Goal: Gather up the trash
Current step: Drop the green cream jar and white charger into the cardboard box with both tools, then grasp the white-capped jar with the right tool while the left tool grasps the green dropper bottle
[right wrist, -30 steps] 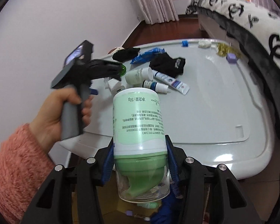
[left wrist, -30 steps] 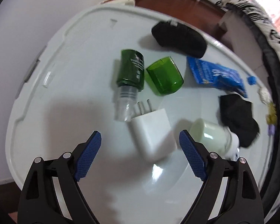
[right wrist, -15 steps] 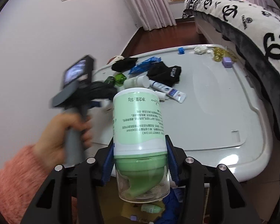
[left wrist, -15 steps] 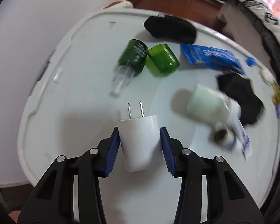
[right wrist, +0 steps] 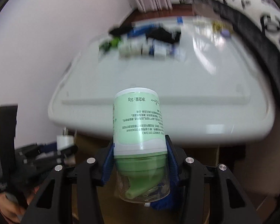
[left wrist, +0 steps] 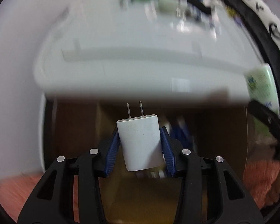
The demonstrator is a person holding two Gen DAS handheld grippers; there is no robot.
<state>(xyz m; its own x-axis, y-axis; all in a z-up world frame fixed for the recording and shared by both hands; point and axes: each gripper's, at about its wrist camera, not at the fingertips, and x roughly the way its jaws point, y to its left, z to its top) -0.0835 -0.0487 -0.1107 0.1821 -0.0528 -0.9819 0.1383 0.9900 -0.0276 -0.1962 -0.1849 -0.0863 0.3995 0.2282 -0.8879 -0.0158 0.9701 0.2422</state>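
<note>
My left gripper [left wrist: 140,138] is shut on a white plug charger [left wrist: 141,145], prongs pointing forward, held below the white table's front edge over a brown cardboard box [left wrist: 132,201]. My right gripper [right wrist: 140,149] is shut on a light-green labelled bottle [right wrist: 139,125] with a clear cap, also off the table's front edge above the box. The left gripper and charger [right wrist: 64,140] show at the lower left of the right wrist view. The green bottle [left wrist: 262,89] shows at the right edge of the left wrist view.
The white table [right wrist: 158,78] lies ahead, blurred. At its far side lie green bottles [right wrist: 112,43], white tubes, a blue wrapper and black socks [right wrist: 164,34]. A black-and-white blanket [right wrist: 261,18] runs along the right. A white wall stands on the left.
My left gripper closed on the charger, lifted it and pulled back off the table to below its front edge. My right gripper, still holding the green bottle, also dropped lower.
</note>
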